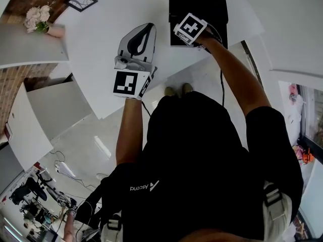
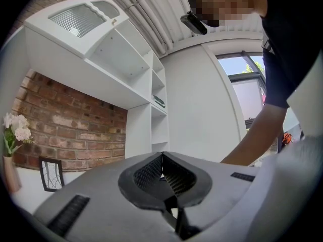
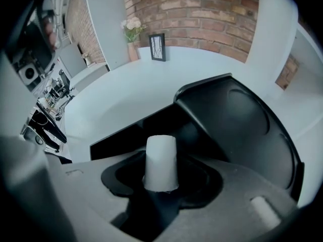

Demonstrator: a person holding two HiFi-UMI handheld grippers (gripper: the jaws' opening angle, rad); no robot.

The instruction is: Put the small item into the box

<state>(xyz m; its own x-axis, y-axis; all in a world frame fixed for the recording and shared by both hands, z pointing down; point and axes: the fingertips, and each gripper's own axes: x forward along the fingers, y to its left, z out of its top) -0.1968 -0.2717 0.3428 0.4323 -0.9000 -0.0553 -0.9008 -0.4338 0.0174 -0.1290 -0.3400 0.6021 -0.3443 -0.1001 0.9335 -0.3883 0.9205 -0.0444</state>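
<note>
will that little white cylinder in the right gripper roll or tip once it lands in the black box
The white cylinder looks round-sided and slightly tapered, so lying down it would probably roll in a curve. Its flat end might let it stand, though tall and narrow suggests tippy. The black box walls should contain it.

My head view looks steeply down on the worktop (image 1: 101, 24) and black box (image 1: 202, 1); the right gripper view shares both from closer; the left gripper view faces shelves (image 2: 141, 69).

Flowers (image 3: 132, 26), framed picture (image 3: 157, 47), brick wall (image 3: 202, 9)
</note>
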